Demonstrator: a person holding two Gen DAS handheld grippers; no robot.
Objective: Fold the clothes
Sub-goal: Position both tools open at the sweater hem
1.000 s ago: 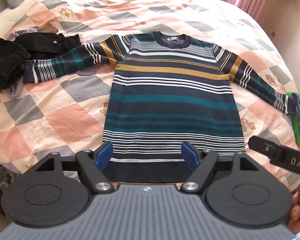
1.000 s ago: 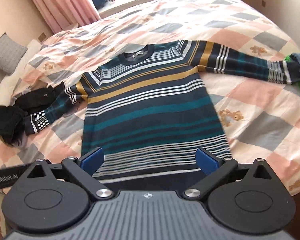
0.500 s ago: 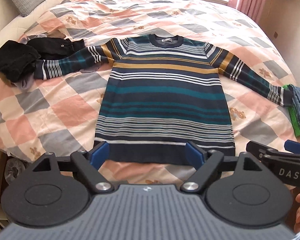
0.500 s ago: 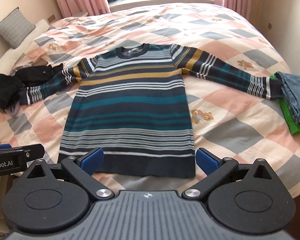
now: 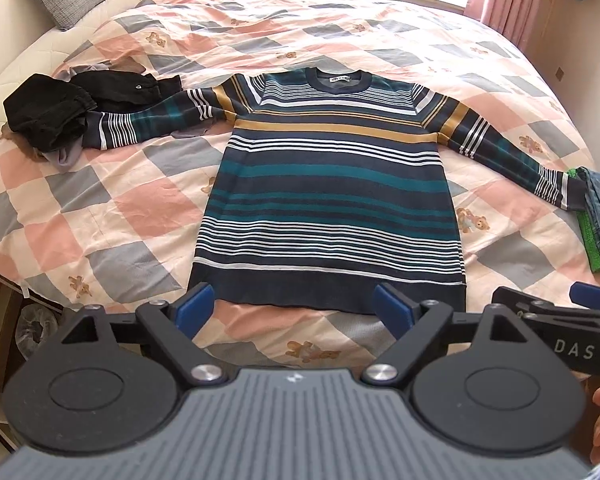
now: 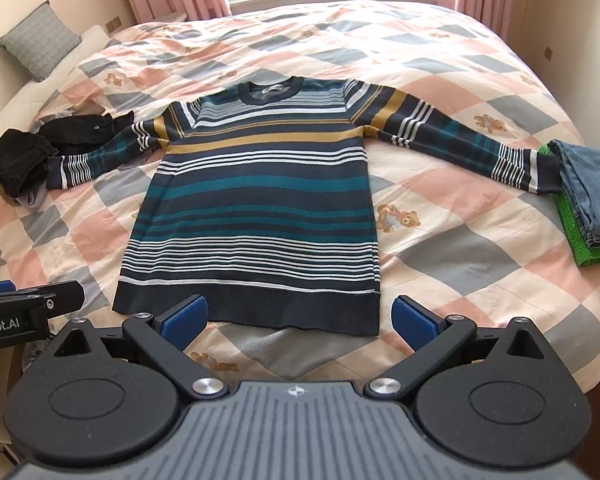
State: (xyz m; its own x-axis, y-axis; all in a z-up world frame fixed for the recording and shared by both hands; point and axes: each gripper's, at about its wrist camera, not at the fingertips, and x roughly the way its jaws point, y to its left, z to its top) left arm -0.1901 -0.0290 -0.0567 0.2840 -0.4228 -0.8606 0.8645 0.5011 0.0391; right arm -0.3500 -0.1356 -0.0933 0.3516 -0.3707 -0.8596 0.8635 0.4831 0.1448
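Note:
A striped sweater (image 5: 328,188) (image 6: 256,208) in navy, teal, white and mustard lies flat on the bed, face up, collar away from me, both sleeves spread out sideways. My left gripper (image 5: 294,312) hangs open just short of the hem, nothing between its blue pads. My right gripper (image 6: 298,320) is open too, held near the hem's right part, also empty. Each gripper shows at the edge of the other's view: the right gripper (image 5: 556,320) low right, the left gripper (image 6: 28,304) low left.
The bed carries a checked quilt (image 5: 100,208) with bear prints. A heap of black clothes (image 5: 60,112) lies by the left cuff. Folded jeans on a green garment (image 6: 588,200) sit by the right cuff. A grey pillow (image 6: 36,40) is at the far left.
Both grippers have drawn back and risen from the hem, so the whole sweater and more of the bed now show. Both stayed open. The sweater has not moved.

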